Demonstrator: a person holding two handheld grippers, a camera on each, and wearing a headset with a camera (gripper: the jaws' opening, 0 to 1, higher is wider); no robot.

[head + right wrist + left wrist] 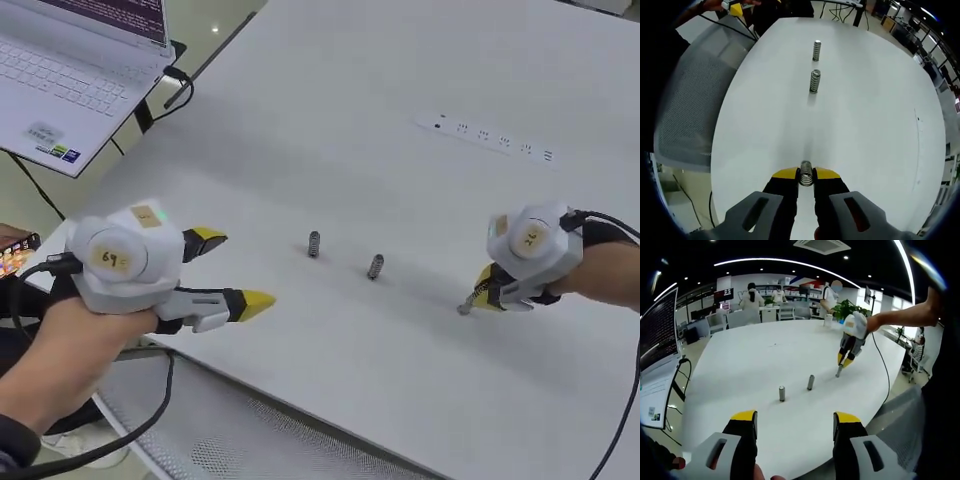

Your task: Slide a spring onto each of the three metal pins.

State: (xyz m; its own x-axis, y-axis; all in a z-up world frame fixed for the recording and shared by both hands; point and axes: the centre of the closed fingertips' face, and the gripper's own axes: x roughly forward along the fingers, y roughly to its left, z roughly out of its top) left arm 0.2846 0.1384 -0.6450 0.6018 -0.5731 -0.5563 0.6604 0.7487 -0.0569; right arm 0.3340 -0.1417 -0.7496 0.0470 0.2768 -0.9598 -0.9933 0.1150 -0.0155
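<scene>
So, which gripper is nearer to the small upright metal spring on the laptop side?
Left. The left gripper is open near that spring, jaws towards it; the right gripper, shut on another spring, is beyond the second upright spring.

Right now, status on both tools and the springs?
Left tool open, at near edge of table. Right tool shut on a spring, angled down to the surface. Two other springs upright mid-table. Power strip far back, not obstructing.
</scene>
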